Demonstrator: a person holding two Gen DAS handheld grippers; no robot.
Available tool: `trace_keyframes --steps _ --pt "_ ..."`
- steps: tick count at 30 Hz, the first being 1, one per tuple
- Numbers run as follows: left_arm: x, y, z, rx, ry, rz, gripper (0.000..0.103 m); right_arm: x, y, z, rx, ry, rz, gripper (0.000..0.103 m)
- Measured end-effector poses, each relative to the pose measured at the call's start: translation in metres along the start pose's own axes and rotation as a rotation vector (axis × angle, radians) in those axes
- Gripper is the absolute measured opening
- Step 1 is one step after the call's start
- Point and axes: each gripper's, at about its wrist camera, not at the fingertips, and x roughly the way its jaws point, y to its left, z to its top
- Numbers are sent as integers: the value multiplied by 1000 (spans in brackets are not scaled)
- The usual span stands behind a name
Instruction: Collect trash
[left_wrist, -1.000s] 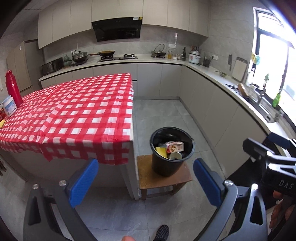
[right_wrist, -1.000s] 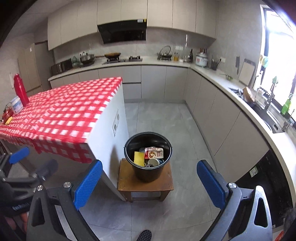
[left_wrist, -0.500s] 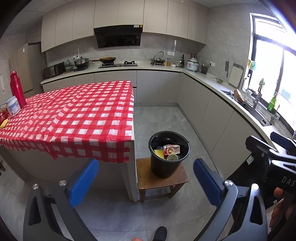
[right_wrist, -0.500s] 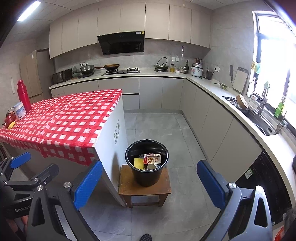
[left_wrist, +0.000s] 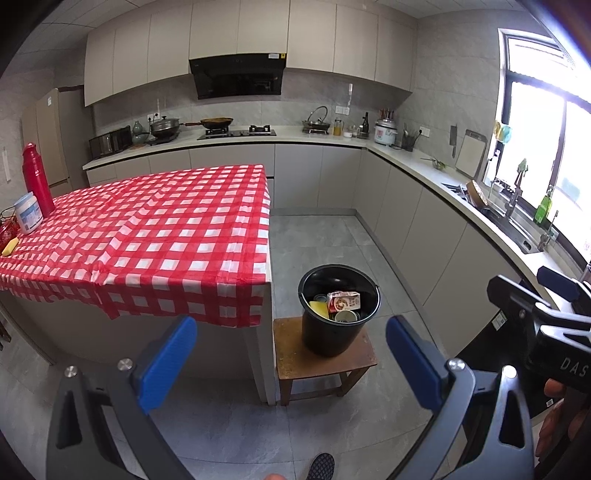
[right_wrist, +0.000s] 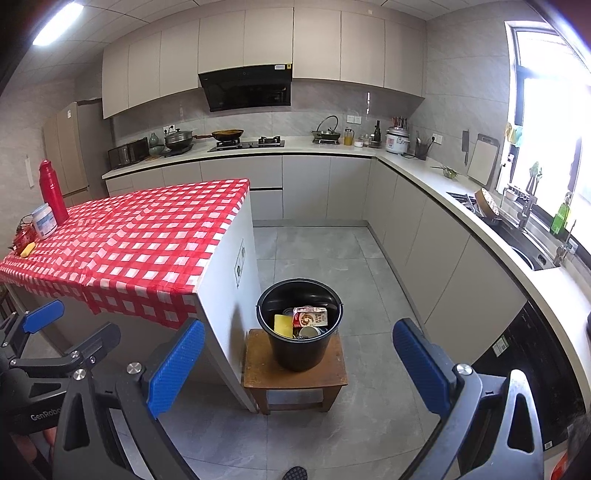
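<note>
A black bucket (left_wrist: 334, 325) (right_wrist: 299, 345) stands on a low wooden stool (left_wrist: 314, 363) (right_wrist: 258, 367) beside the table's corner. Inside lie a red-and-white carton (left_wrist: 343, 300) (right_wrist: 309, 316), a yellow piece (left_wrist: 318, 308) (right_wrist: 282, 325) and a round cup (left_wrist: 345, 316). My left gripper (left_wrist: 291, 363) is held high and back from the bucket, open and empty. My right gripper (right_wrist: 297, 363) is likewise open and empty, well above the stool. Each gripper shows at the edge of the other's view.
A table with a red checked cloth (left_wrist: 155, 229) (right_wrist: 129, 236) fills the left; a red flask (left_wrist: 36, 177), a white tub (left_wrist: 27, 217) and a yellow item (left_wrist: 10, 246) sit at its far left. Kitchen counters (left_wrist: 424, 166) line the back and right. A shoe tip (left_wrist: 321, 467) shows below.
Both grippers have risen and drawn back, so the bucket and stool look smaller and farther away. Both jaws stayed open and empty.
</note>
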Motion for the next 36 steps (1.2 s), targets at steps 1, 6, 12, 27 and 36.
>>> trace_keyframes --steps 1,6,12,27,36 --pt "0 0 0 -1 0 0 103 0 0 0 -1 -1 0 103" --pt "-2 1 0 2 -3 0 103 -1 -1 0 6 -3 2 103" --pt "-4 -1 -2 1 -7 -1 103 -2 -4 2 14 -8 6 103" --pt "-2 -4 -1 7 -8 1 103 -3 -6 2 15 -11 6 103" --pt "-1 -7 1 11 -4 -3 103 0 -8 3 17 -11 6 103"
